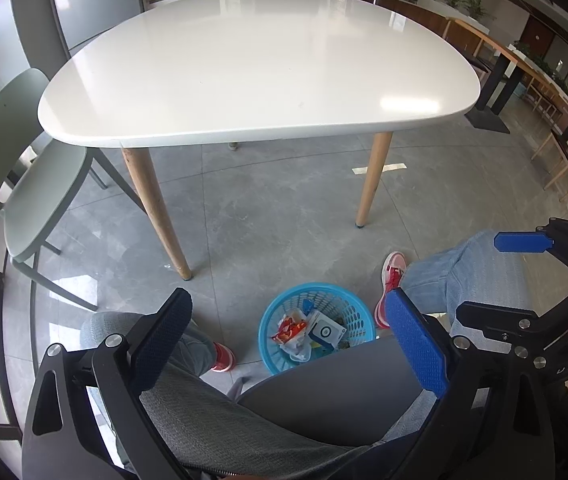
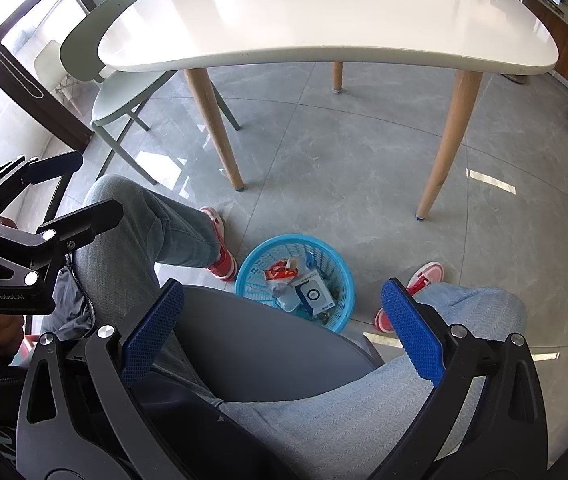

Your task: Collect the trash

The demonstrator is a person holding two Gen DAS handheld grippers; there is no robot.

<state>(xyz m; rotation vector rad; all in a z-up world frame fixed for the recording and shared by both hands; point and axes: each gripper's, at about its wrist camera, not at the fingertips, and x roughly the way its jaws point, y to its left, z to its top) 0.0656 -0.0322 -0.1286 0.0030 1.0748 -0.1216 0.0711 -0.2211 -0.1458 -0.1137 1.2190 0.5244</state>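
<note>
"GenRobot.AI" in pale letters on the black body of the left gripper (image 2: 77,184), nothing else legible

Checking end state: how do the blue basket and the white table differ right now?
The blue basket sits on the floor and holds wrappers and a small box; the white table stands on wooden legs with a bare top. The basket is perforated, the table smooth and glossy. Neither is touched by a gripper.

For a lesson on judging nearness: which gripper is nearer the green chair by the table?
Left. The left gripper is held over the person's left leg, on the green chair's side. The right gripper is over the right leg, further away.
</note>
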